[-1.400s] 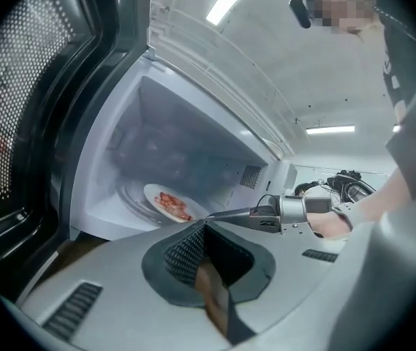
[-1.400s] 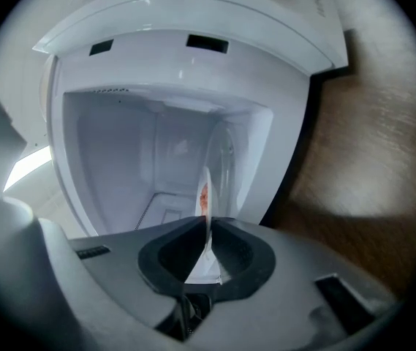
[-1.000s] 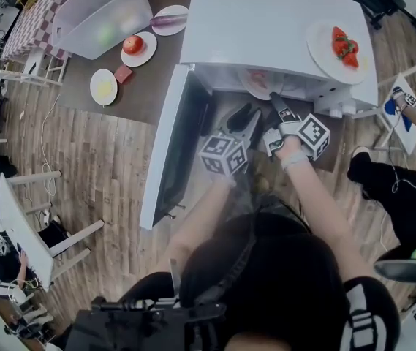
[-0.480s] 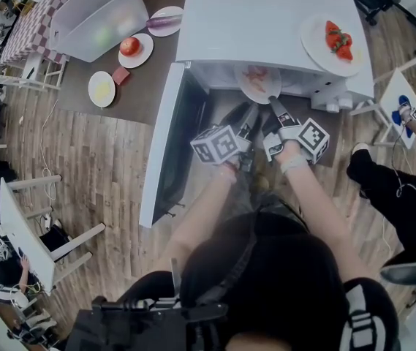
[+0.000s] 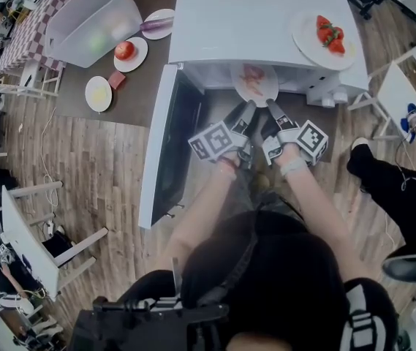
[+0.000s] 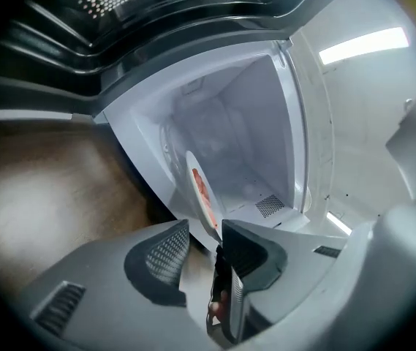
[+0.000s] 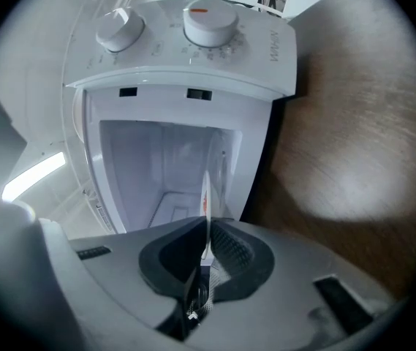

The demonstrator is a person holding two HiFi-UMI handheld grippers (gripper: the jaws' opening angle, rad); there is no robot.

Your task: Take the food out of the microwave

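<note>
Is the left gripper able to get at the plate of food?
Probably yes: the left gripper has just been opening its jaws, and the rim of the plate sits between their tips, nothing blocking.

Five plates [image 5: 263,94] [image 5: 303,47] [image 5: 141,58] [image 5: 166,13] [image 5: 91,102], one microwave [image 5: 244,20]

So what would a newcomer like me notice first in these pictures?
The white microwave at the top of the head view, its door swung open to the left, with a plate of food half out of its mouth. The right gripper clamps the plate's near rim, while the left gripper, jaws just opened, has the rim between them. A plate of strawberries sits on the microwave's roof, at the right.
</note>
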